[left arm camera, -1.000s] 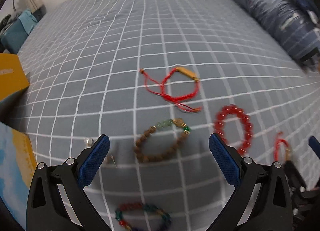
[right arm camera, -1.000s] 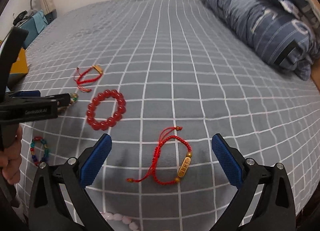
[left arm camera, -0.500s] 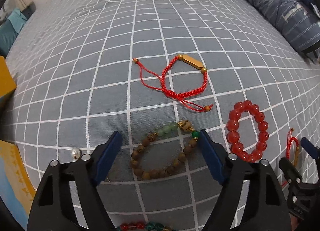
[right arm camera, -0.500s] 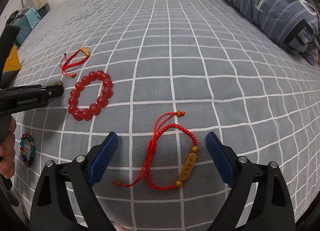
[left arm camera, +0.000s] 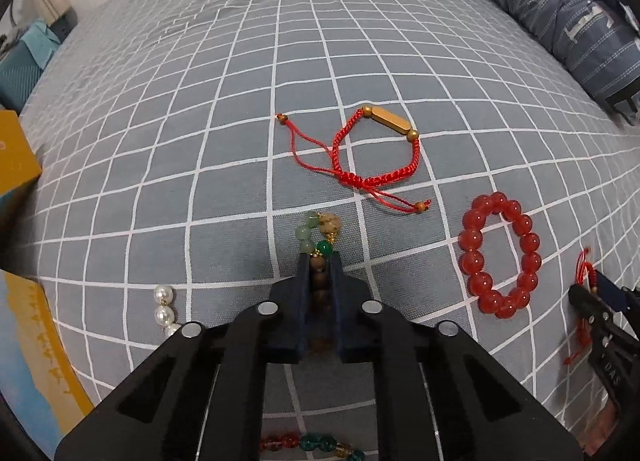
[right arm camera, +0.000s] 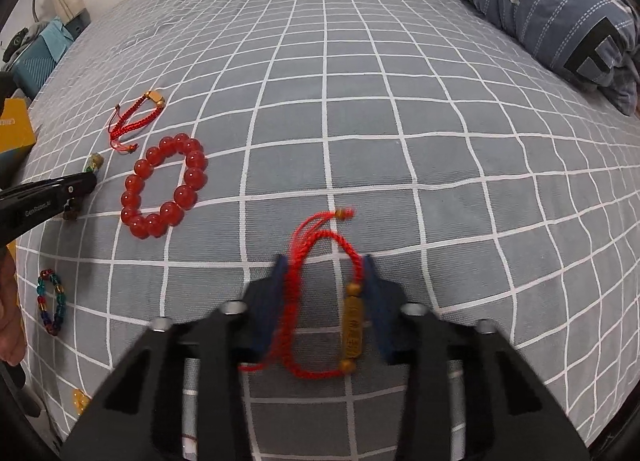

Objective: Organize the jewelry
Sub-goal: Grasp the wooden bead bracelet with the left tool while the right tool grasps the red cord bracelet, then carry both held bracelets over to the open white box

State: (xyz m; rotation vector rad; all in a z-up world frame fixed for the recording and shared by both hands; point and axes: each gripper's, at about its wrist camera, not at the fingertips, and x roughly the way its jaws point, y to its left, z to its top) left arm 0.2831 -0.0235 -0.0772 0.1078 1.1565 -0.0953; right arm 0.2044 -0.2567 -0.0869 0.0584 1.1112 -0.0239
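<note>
Left gripper (left arm camera: 319,261): its blue pads are pressing together on the wooden bead bracelet (left arm camera: 319,237), whose brown beads are sitting between the pads while the green beads and pale carved bead are sticking out ahead on the sheet.

Right gripper (right arm camera: 325,261): its pads are drawn in around the red cord bracelet with gold charm (right arm camera: 352,321), the cord lying against one pad and the charm against the other; the frame is blurred, so I cannot tell whether they are gripping it.

Surface: everything is lying on a bed sheet (left arm camera: 224,109), grey with a white grid, slightly creased.

Near edge: a multicolour glass bead bracelet (left arm camera: 312,443) is peeking out below the left gripper, and a pearl strand (left arm camera: 164,311) is showing three pearls beside it.

Middle: a red round-bead bracelet (left arm camera: 500,255) is resting between the two grippers, touching neither.

Farther: a second red cord bracelet with gold bar (left arm camera: 372,153) is lying spread out, just beyond the wooden one.

Count: six pieces are showing, two of them red cord.

Containers: a yellow box (left arm camera: 16,157) is sitting at the left edge; its contents are hidden.

Room: a blue patterned quilt (right arm camera: 552,1) is bunching along the far right, and a teal object (right arm camera: 36,57) is standing off the far left corner by a pale wall.
</note>
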